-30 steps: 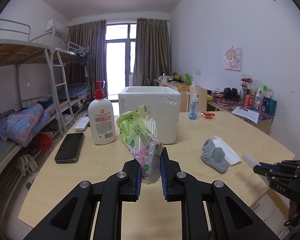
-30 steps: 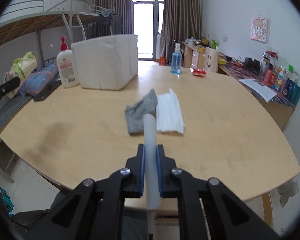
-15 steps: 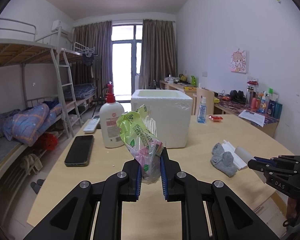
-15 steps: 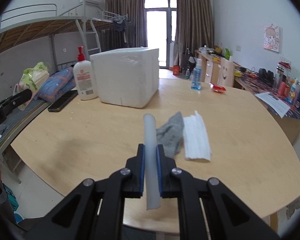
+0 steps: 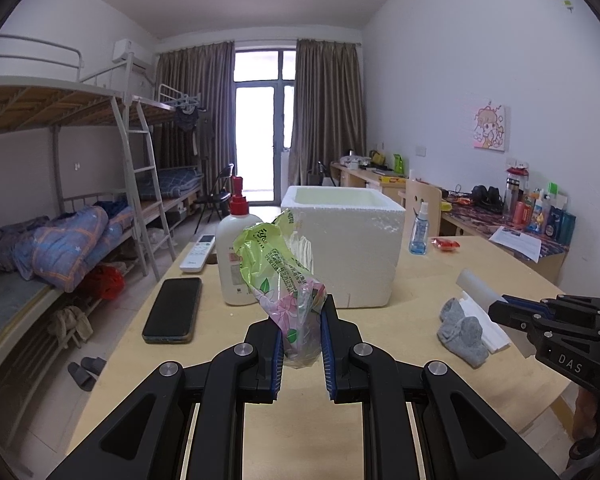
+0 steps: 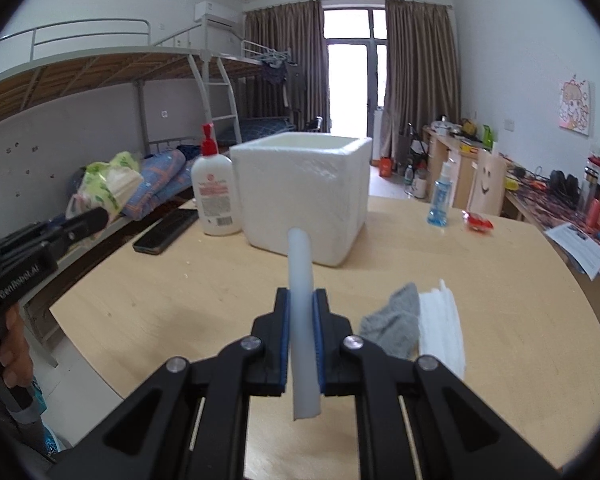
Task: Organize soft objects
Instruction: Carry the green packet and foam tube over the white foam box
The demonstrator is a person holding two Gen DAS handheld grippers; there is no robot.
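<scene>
Left gripper (image 5: 300, 334) jaws clamp tissue pack (image 5: 278, 276); right gripper (image 6: 302, 338) jaws clamp foam strip (image 6: 302, 320), both tilted slightly downward.

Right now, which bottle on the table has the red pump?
The big white lotion bottle left of the foam box; the small blue spray bottle has a clear top.

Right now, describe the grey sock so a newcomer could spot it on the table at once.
Start at the white foam box in the middle of the round wooden table. Come toward the near edge, right of the box: the grey sock lies crumpled there, touching a stack of white folded tissues. It is the only grey, fabric thing on the table.
</scene>
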